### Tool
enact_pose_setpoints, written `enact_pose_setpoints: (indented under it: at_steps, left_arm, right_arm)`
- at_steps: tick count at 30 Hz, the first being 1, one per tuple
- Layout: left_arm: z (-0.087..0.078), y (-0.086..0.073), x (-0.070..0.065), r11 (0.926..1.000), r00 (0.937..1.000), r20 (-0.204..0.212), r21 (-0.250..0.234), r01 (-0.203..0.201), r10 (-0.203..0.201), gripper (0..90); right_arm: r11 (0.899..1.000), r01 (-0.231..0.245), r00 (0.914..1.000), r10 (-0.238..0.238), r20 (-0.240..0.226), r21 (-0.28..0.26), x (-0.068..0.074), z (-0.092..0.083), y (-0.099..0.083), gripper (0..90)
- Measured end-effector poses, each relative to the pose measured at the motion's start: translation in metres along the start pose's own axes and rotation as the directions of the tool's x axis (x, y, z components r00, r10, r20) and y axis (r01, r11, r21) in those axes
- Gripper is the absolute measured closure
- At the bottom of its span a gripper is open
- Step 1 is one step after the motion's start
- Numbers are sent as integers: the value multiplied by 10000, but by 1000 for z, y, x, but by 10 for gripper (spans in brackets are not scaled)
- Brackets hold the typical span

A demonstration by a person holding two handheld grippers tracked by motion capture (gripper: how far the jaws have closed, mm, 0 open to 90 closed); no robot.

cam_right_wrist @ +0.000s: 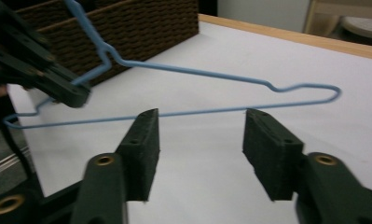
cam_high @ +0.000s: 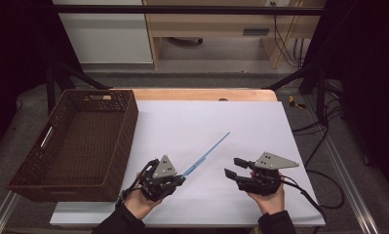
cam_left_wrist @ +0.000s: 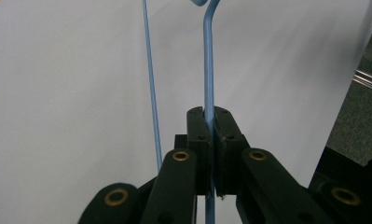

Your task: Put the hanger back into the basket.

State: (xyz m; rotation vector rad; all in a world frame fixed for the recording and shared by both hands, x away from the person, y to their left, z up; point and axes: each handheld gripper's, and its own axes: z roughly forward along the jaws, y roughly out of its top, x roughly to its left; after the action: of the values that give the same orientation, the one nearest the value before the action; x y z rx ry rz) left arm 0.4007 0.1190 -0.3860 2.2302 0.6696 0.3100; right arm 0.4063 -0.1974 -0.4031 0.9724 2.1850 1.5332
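While left tongs (cam_left_wrist: 210, 122) clamp wire, blue hanger (cam_right_wrist: 183, 88) whole in right gripper view

A brown basket (cam_high: 75, 141) sits at nine o'clock on the worktop (cam_high: 250, 92). A white sheet (cam_high: 241, 126) covers most of the worktop. Black cables (cam_high: 323, 146) lie on the floor at three o'clock.

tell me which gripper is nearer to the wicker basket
Left. The left gripper, shut on the blue hanger, sits just beside the wicker basket, near its front right corner. The right gripper is further right across the white sheet, jaws open.
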Motion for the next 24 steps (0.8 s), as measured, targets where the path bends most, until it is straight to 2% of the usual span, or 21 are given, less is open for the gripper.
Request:
enact_pose_setpoints:
  at_steps: [2,8,16,18,24]
  left_arm:
    - [-5,1,2,9999,10000,64,-81,-60,60,870]
    - [-17,3,8,9995,9997,194,-302,-120,126,871]
    - [-35,8,15,9974,9995,284,-712,-113,134,870]
    - [-39,9,16,9969,9993,307,-761,-187,211,870]
    - [-50,15,15,9953,9984,308,-853,-449,476,871]
  right_arm:
    - [10000,79,9997,-78,213,-41,-3,-3,0,351]
    - [9998,-142,9974,151,703,-133,-15,-13,-3,219]
    - [9981,-584,9940,601,918,-207,-27,-20,-7,153]
    - [9988,-455,9927,471,1109,-173,-27,-21,-7,127]
    - [9985,-525,9911,537,1220,-132,-27,-20,-7,104]
